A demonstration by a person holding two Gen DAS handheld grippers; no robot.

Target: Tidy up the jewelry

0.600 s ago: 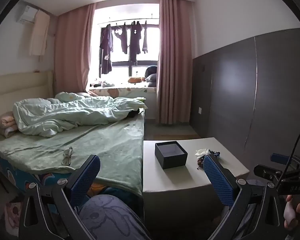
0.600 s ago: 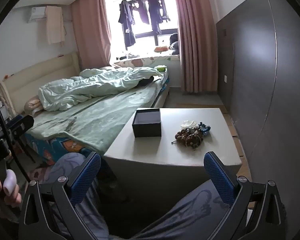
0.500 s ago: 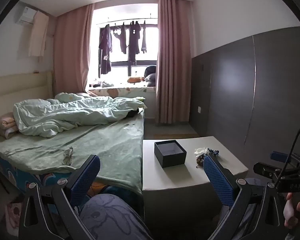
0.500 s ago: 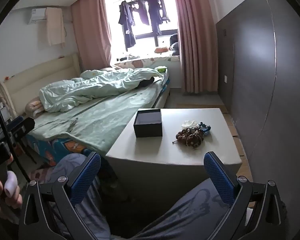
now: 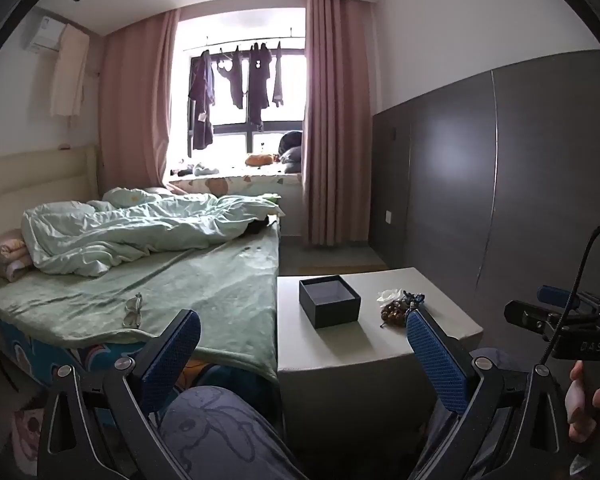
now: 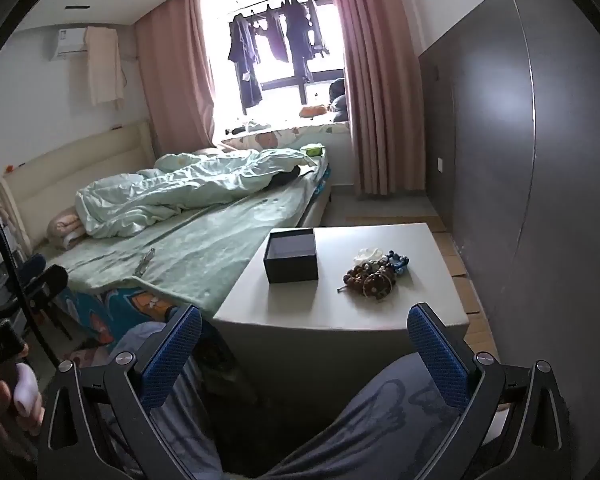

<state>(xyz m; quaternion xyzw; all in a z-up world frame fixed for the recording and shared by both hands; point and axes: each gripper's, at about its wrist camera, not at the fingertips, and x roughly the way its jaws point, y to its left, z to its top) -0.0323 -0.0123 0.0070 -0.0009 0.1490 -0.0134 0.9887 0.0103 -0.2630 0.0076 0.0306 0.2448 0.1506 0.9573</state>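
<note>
While both my grippers, left gripper (image 5: 303, 354) and right gripper (image 6: 305, 351), gape fully, empty, the bead bracelets (image 6: 374, 276) lie beside the open black box (image 6: 291, 255).

Box (image 6: 291, 255) left of jewelry (image 6: 374, 276)

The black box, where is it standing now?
The open black box stands on the white table, left of the jewelry pile in the right wrist view, on the bed's side.
</note>
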